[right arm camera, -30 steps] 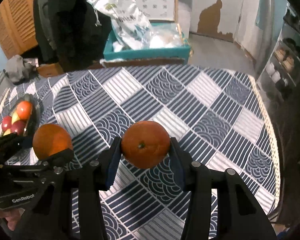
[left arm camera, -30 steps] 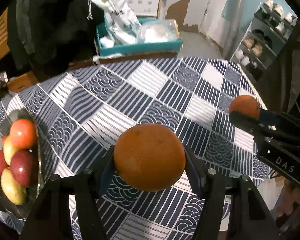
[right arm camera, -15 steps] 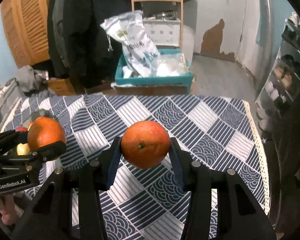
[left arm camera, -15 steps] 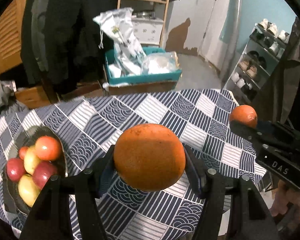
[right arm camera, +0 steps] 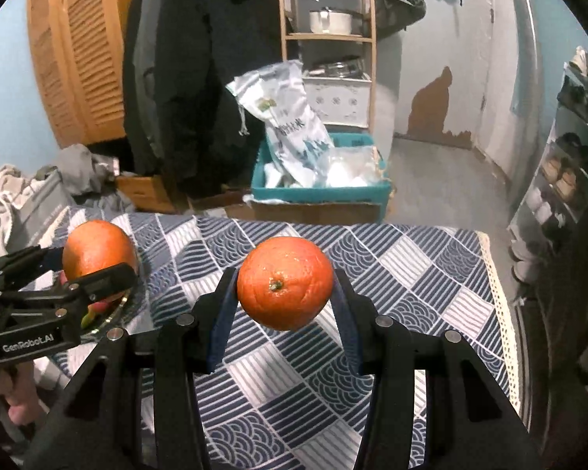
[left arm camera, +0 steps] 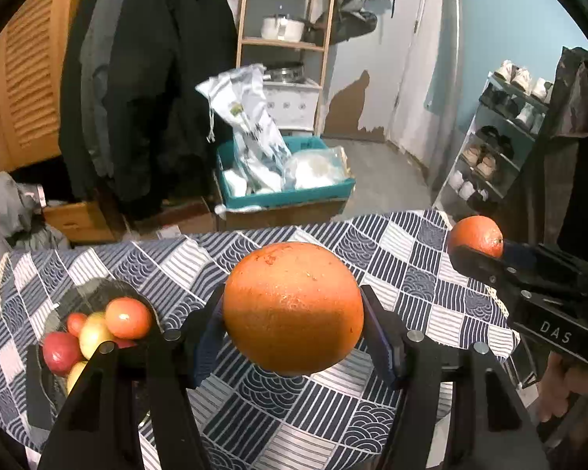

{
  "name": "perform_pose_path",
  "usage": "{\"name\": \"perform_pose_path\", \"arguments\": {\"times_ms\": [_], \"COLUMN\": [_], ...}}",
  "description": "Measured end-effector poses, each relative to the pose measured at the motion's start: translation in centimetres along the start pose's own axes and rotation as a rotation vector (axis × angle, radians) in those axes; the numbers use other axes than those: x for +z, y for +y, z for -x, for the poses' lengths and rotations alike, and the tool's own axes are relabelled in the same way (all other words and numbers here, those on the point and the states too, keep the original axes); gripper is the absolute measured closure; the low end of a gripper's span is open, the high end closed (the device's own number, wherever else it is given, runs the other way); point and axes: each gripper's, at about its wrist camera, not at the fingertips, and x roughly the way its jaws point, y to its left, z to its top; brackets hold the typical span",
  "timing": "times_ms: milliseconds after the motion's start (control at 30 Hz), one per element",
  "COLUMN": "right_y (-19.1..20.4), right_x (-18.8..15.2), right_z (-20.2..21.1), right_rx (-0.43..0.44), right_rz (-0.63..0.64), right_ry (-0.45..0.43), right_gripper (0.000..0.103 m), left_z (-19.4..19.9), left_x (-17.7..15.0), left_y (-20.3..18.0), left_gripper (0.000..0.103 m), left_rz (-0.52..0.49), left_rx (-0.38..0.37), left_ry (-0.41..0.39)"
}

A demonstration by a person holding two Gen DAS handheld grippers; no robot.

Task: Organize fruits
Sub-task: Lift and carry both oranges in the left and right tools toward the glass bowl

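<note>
My left gripper (left arm camera: 294,313) is shut on a large orange (left arm camera: 293,307) and holds it well above the table. It also shows at the left of the right wrist view (right arm camera: 98,262). My right gripper (right arm camera: 285,286) is shut on a smaller orange (right arm camera: 285,282), stem end facing the camera, also held above the table; it shows at the right of the left wrist view (left arm camera: 476,236). A dark glass bowl (left arm camera: 82,293) with red and yellow fruits (left arm camera: 127,317) sits on the table at the left, below and left of the left gripper.
The round table has a blue and white patterned cloth (right arm camera: 392,274) with a lace edge at the right. Behind the table stand a teal crate (left arm camera: 286,192) with bags, hanging coats, a wooden shelf and a shoe rack (left arm camera: 498,145).
Both grippers have risen and tilted up with their oranges, so more of the room and less of the table shows. The bowl now lies lower left, closer to the left gripper.
</note>
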Motion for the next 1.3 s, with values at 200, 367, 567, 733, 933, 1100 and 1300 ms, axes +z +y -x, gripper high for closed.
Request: {"name": "perform_pose_path", "arguments": {"times_ms": [200,367,567,733,933,1100,1300], "right_y": [1.2,2.1,3.1,4.1,5.6,7.3,9.5], "right_x": [0.6,0.9,1.2,1.8,2.3,2.9,3.5], "right_z": [0.9,1.3,1.3,0.9,0.1,-0.5,-1.2], "right_rx": [0.02,0.033,0.043,0.06,0.088,0.111,0.14], "right_rz": [0.011,0.023,0.033,0.043,0.056,0.074,0.097], "right_ry": [-0.029,-0.04,-0.039,-0.035,-0.023,-0.017,-0.008], "right_gripper": [0.056,0.056,0.056,0.056,0.056,0.056,0.056], "left_z": [1.6,2.4,3.0,3.3,3.9,4.2,4.5], "left_x": [0.4,0.8,0.7,0.5,0.4,0.2,-0.3], "left_y": [0.7,1.4,2.3,3.4,5.3,7.2,9.2], "left_gripper": [0.037,0.037,0.037,0.037,0.037,0.037,0.037], "left_rz": [0.02,0.027,0.042,0.06,0.091,0.124,0.159], "left_rx": [-0.011,0.007,0.013,0.023,0.045,0.065,0.084], "left_ry": [-0.028,-0.059,-0.067,-0.066,-0.076,-0.075,-0.076]}}
